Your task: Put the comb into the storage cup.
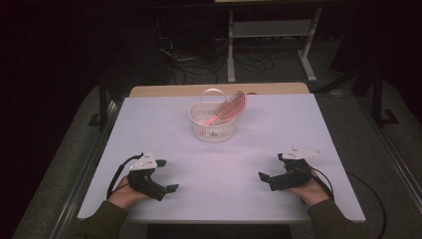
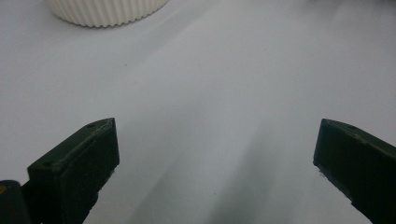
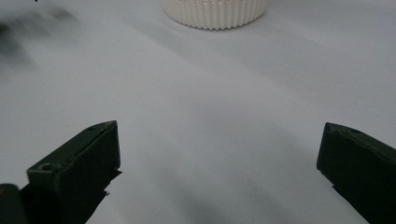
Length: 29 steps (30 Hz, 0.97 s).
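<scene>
A white rectangular counter [image 1: 149, 129] is carrying everything. Toward its twelve o'clock edge, a white ribbed plastic basket with a hoop handle [image 1: 212, 127] is standing upright, well apart from both hands. A pink plastic hairbrush [image 1: 230, 106] is leaning inside it, its head projecting over the rim toward one o'clock. The brush is judged light, stiff and slightly slippery; its exposed head or neck is offering the likeliest hold. At seven o'clock the left gripper [image 1: 164, 188] is resting, jaws apart and empty. At five o'clock the right gripper [image 1: 264, 177] is lying likewise, jaws apart and empty.
</scene>
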### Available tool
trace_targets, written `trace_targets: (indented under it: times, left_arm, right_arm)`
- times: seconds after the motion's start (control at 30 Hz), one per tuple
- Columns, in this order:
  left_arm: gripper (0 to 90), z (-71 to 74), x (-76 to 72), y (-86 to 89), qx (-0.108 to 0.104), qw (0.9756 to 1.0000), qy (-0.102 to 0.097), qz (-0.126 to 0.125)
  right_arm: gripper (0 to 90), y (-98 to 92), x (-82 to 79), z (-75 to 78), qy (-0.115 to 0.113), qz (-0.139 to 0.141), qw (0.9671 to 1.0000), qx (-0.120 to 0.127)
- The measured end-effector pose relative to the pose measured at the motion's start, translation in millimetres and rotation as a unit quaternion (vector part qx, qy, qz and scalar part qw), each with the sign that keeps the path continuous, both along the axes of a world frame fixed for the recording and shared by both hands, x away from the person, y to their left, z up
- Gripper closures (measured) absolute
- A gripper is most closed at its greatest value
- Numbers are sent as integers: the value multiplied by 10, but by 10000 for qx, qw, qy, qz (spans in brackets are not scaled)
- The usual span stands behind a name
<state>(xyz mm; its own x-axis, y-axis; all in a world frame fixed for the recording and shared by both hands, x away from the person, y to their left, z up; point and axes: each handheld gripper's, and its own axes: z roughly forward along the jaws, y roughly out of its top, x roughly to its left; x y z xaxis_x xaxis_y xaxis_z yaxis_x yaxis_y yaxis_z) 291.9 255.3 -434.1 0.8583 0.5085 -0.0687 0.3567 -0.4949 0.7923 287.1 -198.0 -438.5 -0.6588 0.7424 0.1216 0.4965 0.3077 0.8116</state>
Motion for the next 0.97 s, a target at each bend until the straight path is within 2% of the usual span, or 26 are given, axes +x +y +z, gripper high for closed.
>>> trace_targets:
  times: [0.43, 0.97]
  left_arm:
    - [0, 7, 2, 2, -6, 10000, -62, -4]
    - [0, -7, 11, -12, 48, 10000, -69, -16]
  right_arm:
    - [0, -76, -71, -78, 61, 2, 9999, -109]
    - [0, -97, -86, -93, 79, -3, 9998, -161]
